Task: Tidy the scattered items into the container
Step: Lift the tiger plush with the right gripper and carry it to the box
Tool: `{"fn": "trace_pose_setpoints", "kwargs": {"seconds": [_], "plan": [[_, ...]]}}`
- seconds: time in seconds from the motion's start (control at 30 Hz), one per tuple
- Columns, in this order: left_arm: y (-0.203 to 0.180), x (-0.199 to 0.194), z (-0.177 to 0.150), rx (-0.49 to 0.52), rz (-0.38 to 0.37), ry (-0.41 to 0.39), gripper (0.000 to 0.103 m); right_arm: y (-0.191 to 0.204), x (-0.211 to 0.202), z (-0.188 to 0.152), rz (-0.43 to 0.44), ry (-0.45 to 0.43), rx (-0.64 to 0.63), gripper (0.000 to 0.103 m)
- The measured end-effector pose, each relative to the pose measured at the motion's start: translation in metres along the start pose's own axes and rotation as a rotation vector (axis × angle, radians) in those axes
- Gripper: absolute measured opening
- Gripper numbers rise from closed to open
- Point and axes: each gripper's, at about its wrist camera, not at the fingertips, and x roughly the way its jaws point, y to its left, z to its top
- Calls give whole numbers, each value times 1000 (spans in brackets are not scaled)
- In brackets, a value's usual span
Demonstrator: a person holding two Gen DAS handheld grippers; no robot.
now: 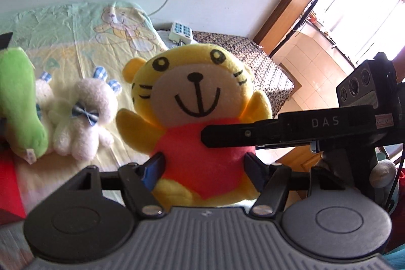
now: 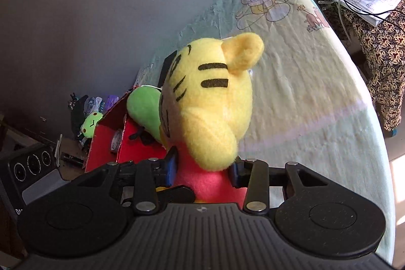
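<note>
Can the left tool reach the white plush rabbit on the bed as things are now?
Probably not yet. The left tool is shut on the yellow tiger plush, so it has no free grip. The white plush rabbit lies uncovered on the bed, to the left of the tiger.

The bed before me is spread with a pale yellow-and-green sheet printed with a cartoon bear near its far end, against the wall. Directly on the sheet lies a white plush rabbit with blue gingham ears and a blue bow, on its back. Just beside it, at my left, rests a green plush toy; whether the two touch cannot be told. A red box stands at the bed's near-left edge. The remaining sheet shows only wrinkles and a pale pink band.
</note>
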Motion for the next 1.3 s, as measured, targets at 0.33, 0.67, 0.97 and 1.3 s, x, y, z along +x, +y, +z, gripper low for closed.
{"fn": "trace_pose_setpoints", "kwargs": {"seconds": [0.33,0.67,0.97,1.3], "plan": [[48,-102,9,7,78,-184,68,94,36,9,98,-58,-130,42],[133,-174,2,-33,192,-261,68,177,122,2,151,-58,-220,42],[214,-181,-12,-113,247,-178,68,201,198,-19,104,22,-195,42],[265,-166,-18,-184,213,-78,68,211,241,-21,-51,148,-153,42]]}}
